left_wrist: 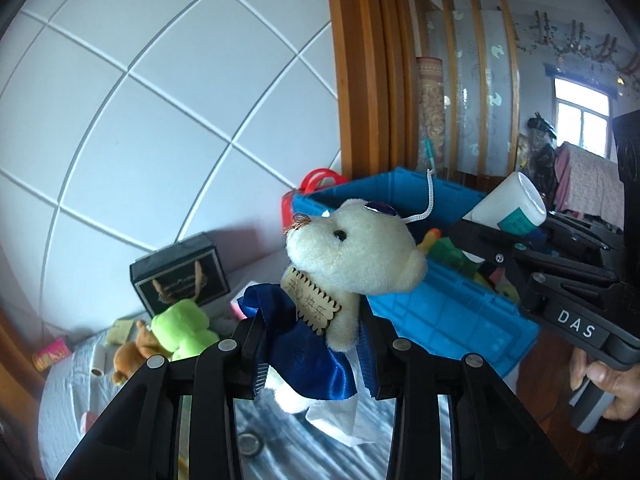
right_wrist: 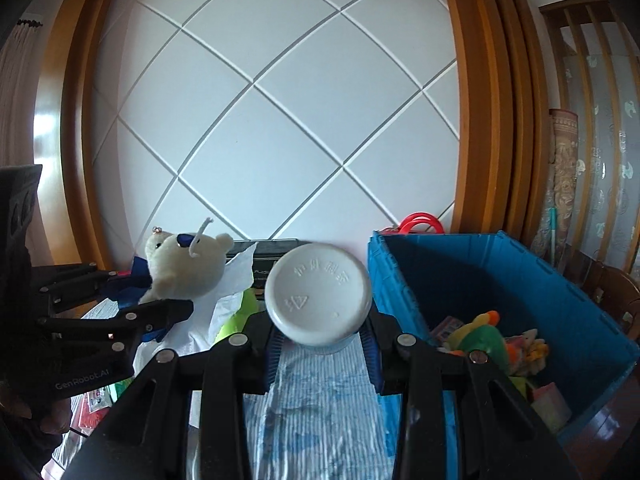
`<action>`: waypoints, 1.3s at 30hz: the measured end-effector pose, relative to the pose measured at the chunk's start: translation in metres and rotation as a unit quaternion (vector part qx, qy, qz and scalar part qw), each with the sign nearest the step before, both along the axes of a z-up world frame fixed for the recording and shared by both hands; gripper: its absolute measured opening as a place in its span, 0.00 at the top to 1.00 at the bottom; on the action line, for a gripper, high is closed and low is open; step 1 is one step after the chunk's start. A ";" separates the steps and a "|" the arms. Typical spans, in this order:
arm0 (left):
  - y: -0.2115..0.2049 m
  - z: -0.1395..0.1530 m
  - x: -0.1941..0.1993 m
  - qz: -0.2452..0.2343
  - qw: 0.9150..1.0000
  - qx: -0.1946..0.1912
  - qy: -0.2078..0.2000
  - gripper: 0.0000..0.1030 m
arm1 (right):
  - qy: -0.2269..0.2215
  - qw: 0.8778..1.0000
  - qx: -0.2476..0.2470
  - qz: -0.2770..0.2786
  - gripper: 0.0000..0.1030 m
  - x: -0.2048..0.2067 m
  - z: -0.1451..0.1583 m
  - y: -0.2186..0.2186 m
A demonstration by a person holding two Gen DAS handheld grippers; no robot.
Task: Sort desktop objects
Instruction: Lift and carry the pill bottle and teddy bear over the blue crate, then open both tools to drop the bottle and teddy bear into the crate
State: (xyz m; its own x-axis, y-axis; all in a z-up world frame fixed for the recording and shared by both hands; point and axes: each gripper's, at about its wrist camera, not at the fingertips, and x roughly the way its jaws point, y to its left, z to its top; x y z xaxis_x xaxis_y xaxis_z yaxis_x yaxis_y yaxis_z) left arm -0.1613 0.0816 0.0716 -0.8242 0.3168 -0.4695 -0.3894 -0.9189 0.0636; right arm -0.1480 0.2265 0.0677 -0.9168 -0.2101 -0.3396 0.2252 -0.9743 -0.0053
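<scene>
My left gripper is shut on a white teddy bear in a blue satin dress with a wooden tag, held up above the table. The bear also shows in the right wrist view, left of the bottle. My right gripper is shut on a white plastic bottle, its base facing the camera, just left of the blue bin. In the left wrist view the bottle is held over the blue bin, with the right gripper coming in from the right.
The bin holds a green and orange plush and other small toys. On the table lie a green frog plush, a brown plush, a black box, a pink can and a white roll. A red handle stands behind the bin.
</scene>
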 end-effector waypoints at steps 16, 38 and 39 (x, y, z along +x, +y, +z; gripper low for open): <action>0.209 0.028 -0.021 -0.033 0.999 0.002 0.022 0.66 | -0.001 0.998 0.001 -0.069 0.67 -0.004 0.016 0.195; 0.290 -0.007 -0.093 -0.017 0.999 -0.038 -0.026 0.63 | -0.077 0.989 -0.032 -0.121 0.67 -0.085 -0.035 0.292; 0.291 -0.007 -0.094 -0.013 0.999 -0.041 -0.024 0.55 | -0.077 0.989 -0.037 -0.122 0.67 -0.087 -0.035 0.294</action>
